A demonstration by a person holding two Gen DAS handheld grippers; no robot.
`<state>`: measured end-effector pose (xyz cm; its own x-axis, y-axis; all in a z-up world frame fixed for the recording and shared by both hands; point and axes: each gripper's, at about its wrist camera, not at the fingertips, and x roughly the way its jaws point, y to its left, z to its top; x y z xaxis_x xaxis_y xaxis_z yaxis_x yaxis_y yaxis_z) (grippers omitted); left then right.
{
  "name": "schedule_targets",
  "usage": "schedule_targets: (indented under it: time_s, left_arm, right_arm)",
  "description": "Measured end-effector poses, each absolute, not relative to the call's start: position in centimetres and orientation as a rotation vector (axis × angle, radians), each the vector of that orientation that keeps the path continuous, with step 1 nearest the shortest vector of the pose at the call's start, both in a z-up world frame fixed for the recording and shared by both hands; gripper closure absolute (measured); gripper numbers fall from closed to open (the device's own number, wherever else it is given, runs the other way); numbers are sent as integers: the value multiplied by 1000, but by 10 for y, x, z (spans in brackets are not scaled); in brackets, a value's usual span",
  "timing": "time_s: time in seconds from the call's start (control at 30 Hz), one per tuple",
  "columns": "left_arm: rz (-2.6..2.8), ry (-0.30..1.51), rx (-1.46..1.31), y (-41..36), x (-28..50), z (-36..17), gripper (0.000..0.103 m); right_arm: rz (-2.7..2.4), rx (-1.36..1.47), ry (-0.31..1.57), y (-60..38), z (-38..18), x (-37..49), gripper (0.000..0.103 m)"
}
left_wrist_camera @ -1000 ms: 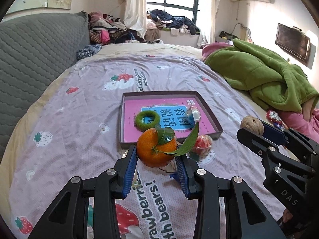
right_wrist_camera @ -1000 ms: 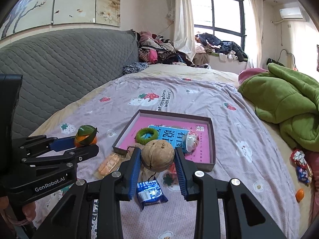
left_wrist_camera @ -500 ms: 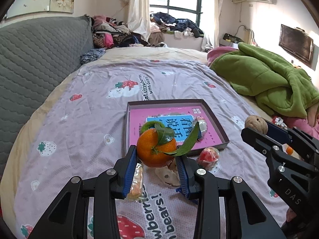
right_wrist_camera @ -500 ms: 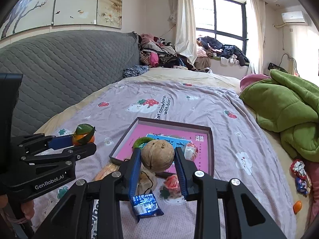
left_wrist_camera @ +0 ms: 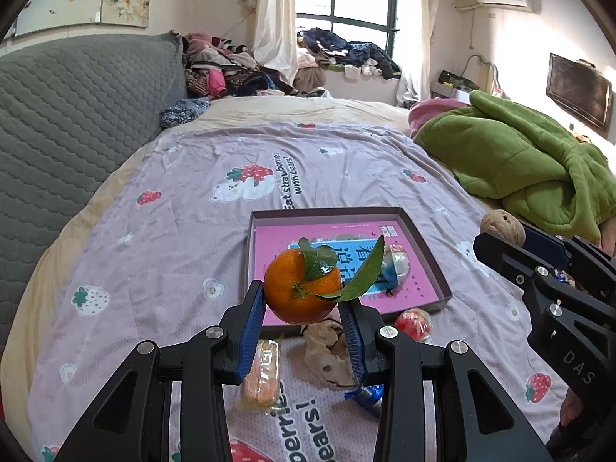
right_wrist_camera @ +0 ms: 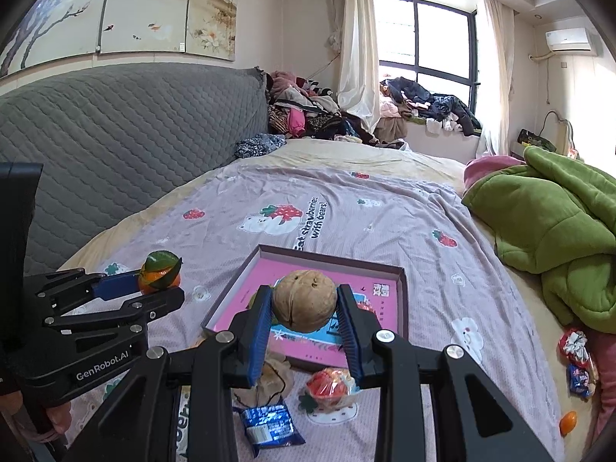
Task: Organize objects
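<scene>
My left gripper (left_wrist_camera: 304,304) is shut on an orange tangerine (left_wrist_camera: 296,296) with green leaves, held above the near edge of a shallow pink-lined box (left_wrist_camera: 423,238). My right gripper (right_wrist_camera: 304,308) is shut on a brown walnut (right_wrist_camera: 304,300), also above the box (right_wrist_camera: 400,300). In the left wrist view the right gripper shows at the right edge with the walnut (left_wrist_camera: 500,227). In the right wrist view the left gripper shows at the left with the tangerine (right_wrist_camera: 159,277). The box holds a blue-labelled card and a clear wrapped sweet (left_wrist_camera: 396,261).
On the strawberry-print sheet (left_wrist_camera: 184,208) before the box lie a red wrapped sweet (left_wrist_camera: 414,321), a yellow wrapped snack (left_wrist_camera: 261,373), a crumpled beige wrapper (left_wrist_camera: 327,354) and a blue packet (right_wrist_camera: 269,427). A green blanket (left_wrist_camera: 519,165) lies right, a grey headboard (left_wrist_camera: 69,115) left.
Both grippers have pulled back and risen a little with their loads, so the box and loose sweets sit farther ahead. The green ring in the box is now hidden behind the tangerine.
</scene>
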<state>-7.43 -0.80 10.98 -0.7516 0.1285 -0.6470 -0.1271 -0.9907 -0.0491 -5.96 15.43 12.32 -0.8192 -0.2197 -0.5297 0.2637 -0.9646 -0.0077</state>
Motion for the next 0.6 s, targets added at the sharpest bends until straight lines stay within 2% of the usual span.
schedule_targets:
  time_s: [0.6]
  left_arm:
    - [2836, 16, -1059, -14, -134, 104, 63]
  right_arm:
    - [-2777, 813, 149, 151, 126, -113, 69]
